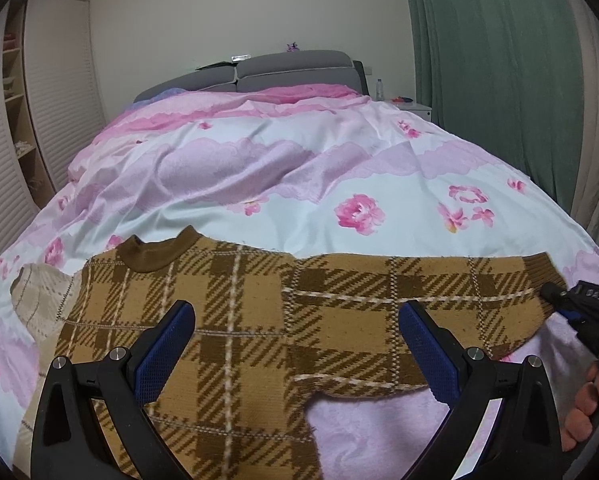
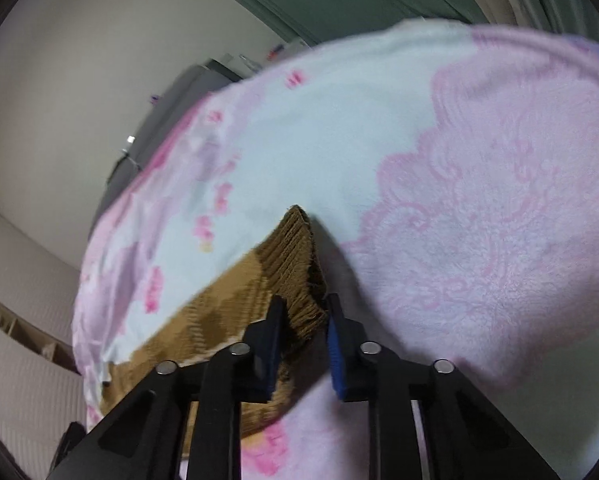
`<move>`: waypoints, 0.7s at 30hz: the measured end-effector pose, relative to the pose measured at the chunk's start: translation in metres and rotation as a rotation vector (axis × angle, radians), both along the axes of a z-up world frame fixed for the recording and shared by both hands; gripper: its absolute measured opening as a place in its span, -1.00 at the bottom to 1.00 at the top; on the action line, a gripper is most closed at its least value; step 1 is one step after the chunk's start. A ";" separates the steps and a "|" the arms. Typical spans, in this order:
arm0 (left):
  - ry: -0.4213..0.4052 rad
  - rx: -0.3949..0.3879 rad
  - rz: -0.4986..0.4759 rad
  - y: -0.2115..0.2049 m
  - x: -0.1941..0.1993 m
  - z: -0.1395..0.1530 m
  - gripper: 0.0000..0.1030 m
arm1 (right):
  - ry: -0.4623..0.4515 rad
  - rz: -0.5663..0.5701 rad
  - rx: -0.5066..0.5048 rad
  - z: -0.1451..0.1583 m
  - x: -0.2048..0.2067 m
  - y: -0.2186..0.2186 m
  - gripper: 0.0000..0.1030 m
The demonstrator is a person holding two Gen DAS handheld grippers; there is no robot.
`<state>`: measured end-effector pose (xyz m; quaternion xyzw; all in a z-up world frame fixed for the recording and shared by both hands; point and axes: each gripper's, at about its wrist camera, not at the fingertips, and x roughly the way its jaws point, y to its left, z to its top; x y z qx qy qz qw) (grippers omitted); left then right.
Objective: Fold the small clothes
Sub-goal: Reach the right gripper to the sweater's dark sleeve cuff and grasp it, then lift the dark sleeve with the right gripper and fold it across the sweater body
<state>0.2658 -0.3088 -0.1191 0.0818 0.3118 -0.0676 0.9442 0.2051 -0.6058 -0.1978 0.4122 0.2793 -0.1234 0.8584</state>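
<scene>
A small brown and mustard plaid sweater (image 1: 235,320) lies flat on the bed, its brown collar (image 1: 155,252) at the far left and one sleeve (image 1: 439,300) stretched out to the right. My left gripper (image 1: 297,320) is open and empty above the sweater's chest. My right gripper (image 2: 305,312) is closed on the ribbed brown sleeve cuff (image 2: 295,264), which sits between its blue pads. The right gripper also shows in the left wrist view (image 1: 555,294) at the cuff end, with the hand that holds it.
A pink and pale blue floral duvet (image 1: 299,168) covers the bed. A grey headboard (image 1: 291,68) stands at the far end. A green curtain (image 1: 499,60) hangs on the right, a louvred wardrobe (image 1: 55,100) on the left, and a nightstand (image 1: 415,108) with a bottle beside the headboard.
</scene>
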 end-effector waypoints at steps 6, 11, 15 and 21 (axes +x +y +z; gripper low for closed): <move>-0.013 -0.021 0.049 0.045 -0.001 0.015 1.00 | -0.070 0.030 -0.129 0.059 0.003 0.041 -0.68; -0.026 -0.057 0.140 0.114 0.002 0.030 1.00 | -0.150 0.122 -0.233 0.115 0.023 0.109 -0.70; -0.037 -0.080 0.212 0.175 0.001 0.043 1.00 | -0.198 0.240 -0.284 0.144 0.049 0.183 -0.70; -0.058 -0.100 0.338 0.282 -0.004 0.052 1.00 | -0.199 0.433 -0.380 0.154 0.100 0.318 -0.71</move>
